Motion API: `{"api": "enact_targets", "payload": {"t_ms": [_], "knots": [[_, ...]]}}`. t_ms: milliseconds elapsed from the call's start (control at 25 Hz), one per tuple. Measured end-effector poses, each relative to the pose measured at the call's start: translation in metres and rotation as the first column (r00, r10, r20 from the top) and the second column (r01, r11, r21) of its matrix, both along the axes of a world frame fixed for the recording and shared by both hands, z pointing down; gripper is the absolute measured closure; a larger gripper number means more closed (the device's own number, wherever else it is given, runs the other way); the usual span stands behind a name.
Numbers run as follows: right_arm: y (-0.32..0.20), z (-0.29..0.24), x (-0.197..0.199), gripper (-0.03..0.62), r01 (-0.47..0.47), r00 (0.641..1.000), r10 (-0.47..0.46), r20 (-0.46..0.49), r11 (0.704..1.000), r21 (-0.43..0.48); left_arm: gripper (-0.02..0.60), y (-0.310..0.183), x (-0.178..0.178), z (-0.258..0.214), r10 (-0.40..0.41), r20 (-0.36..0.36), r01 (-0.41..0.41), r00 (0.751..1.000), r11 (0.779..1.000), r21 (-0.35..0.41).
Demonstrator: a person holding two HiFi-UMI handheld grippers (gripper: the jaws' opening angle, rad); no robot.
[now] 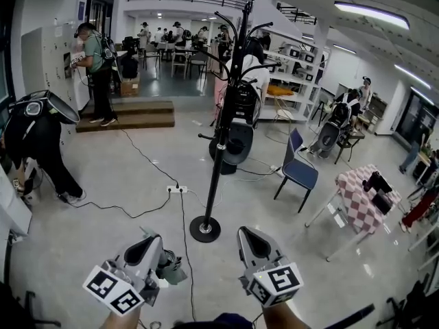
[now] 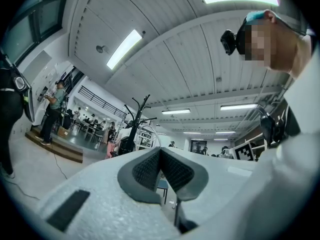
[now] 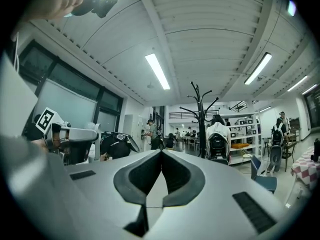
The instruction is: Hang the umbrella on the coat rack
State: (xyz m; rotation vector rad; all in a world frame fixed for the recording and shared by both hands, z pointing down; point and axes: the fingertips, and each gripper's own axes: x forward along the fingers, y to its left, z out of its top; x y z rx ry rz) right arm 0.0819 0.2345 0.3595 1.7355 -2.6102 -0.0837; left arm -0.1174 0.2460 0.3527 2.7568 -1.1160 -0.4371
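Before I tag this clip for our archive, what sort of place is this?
Likely a large open lab or workshop hall, not a home: a coat rack stands on a wide grey floor, with stocked shelving and a checked table nearby.

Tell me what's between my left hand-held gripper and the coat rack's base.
Head view: only grey floor crossed by one black cable lies between the left hand-held gripper and the coat rack base.

1. Right tool (image 3: 161,156): jaws closed tip to tip, nothing between them.
2. Black coat rack (image 3: 201,120) stands upright beyond the tips.
3. Left tool (image 3: 59,134) shows at the left edge.
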Motion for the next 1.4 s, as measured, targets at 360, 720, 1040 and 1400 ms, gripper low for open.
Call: {"api": "enact_targets", "payload": {"t_ms": [360, 720, 1040, 1400], "knots": [[-0.035, 0.004, -0.018, 0.588, 0.011, 1.0, -0.011, 0.0, 1.0, 0.008, 0.572, -0.032, -0.021, 0.004, -0.002, -0.005, 0.002, 1.0, 1.0, -0.003], [-0.1, -0.002, -0.016, 0.588, 0.043, 0.999, -0.044, 0.014, 0.998, 0.037, 0.572, -0.083, -0.016, 0.002, -0.031, -0.006, 0.031, 0.999, 0.999, -0.01], [-0.162, -0.013, -0.007, 0.588, 0.091, 0.995, -0.092, 0.023, 0.994, 0.055, 0.572, -0.14, -0.004, -0.005, -0.054, 0.0, 0.054, 0.999, 0.999, -0.007], [-0.22, -0.018, 0.025, 0.588, 0.117, 0.992, -0.12, 0.048, 0.991, 0.061, 0.572, -0.195, 0.029, -0.015, -0.067, 0.009, 0.067, 0.998, 0.998, -0.008]]}}
